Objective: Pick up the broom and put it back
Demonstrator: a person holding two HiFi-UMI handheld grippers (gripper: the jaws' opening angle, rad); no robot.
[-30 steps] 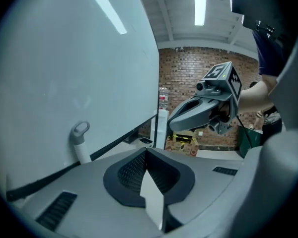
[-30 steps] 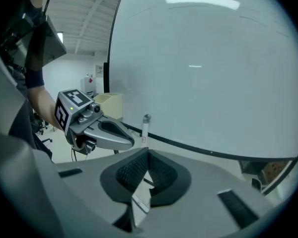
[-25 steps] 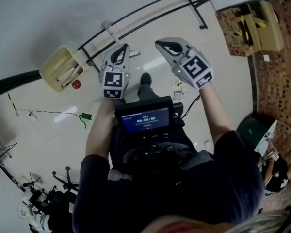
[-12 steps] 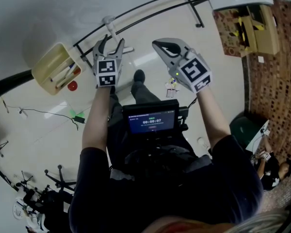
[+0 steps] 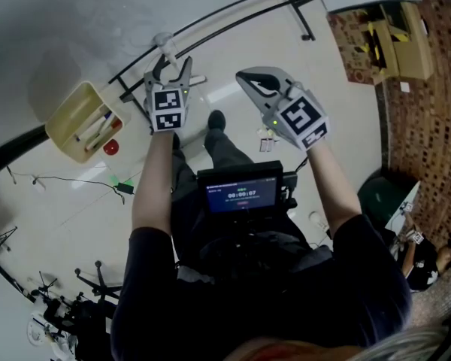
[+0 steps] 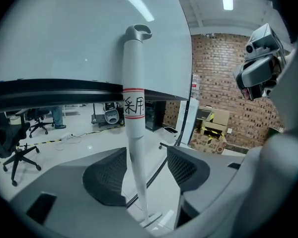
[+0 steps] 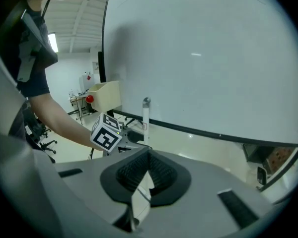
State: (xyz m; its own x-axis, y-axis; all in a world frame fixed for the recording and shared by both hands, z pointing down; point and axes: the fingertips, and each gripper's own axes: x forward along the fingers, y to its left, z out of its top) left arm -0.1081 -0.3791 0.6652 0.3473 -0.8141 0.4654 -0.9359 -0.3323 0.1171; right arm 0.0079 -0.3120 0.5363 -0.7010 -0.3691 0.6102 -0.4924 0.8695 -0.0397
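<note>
Pale floor [image 5: 68,201], white wall panel, black rail [image 6: 49,90]. Broom [image 6: 134,108] stands upright by rail, not yet lifted. Left hand-held gripper [image 5: 173,68] jaws just opened wide, handle between them, untouched. Right hand-held gripper [image 7: 148,175] closed, nothing seen in it. Grasp, lift, return — all still to do.

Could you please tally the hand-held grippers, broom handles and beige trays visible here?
hand-held grippers: 2
broom handles: 1
beige trays: 1
Total: 4
</note>
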